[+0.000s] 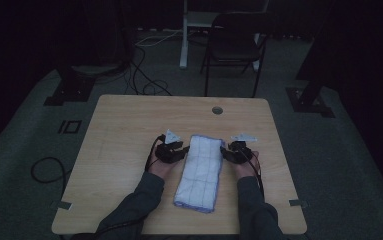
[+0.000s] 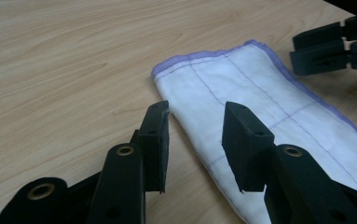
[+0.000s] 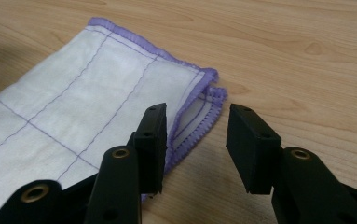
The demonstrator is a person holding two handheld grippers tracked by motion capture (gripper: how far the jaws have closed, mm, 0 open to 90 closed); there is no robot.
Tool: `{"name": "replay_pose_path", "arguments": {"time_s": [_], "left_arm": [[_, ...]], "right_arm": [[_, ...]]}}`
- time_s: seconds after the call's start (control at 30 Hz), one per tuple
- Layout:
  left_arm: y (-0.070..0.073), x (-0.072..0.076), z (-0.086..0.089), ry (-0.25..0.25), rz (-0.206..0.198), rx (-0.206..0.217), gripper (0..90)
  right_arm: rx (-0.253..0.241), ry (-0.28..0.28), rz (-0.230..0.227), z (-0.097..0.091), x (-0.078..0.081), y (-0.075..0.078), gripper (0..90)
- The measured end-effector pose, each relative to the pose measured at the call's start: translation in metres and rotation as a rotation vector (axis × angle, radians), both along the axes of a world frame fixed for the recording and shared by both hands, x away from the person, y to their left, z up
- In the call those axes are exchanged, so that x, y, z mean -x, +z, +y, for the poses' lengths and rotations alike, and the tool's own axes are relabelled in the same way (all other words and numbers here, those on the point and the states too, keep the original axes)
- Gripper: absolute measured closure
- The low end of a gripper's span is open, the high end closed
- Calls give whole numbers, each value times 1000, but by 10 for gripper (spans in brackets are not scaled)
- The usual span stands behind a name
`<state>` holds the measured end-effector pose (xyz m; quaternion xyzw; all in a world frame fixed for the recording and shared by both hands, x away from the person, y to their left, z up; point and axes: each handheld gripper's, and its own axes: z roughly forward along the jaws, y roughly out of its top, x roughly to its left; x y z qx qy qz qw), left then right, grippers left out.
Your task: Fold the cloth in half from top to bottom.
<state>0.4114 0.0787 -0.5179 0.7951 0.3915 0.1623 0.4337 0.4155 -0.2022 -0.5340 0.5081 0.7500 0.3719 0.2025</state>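
On the bench [image 1: 129, 125], both grippers' fingers stand apart beside the folded cloth [image 1: 199, 170] (nothing gripped): next, pinch its far corners

The high view looked forward and down from above the person's side, taking in the whole table [image 1: 129, 120]. Each gripper view sat low and close, facing along its own jaws. All three shared the cloth [image 1: 200, 170] [image 2: 260, 102] [image 3: 97, 88].
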Motion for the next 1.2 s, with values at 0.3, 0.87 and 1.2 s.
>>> {"name": "replay_pose_path", "arguments": {"time_s": [0.3,0.87,1.2], "left_arm": [[-16,-27,-13,18,64,-38,607],[-24,-58,-28,75,116,-48,573],[-24,-63,-36,104,114,-58,608]], "right_arm": [[-22,-19,16,1,-6,-5,573],[-16,-73,38,11,-28,-7,525],[15,-62,49,18,-30,-8,608]]}}
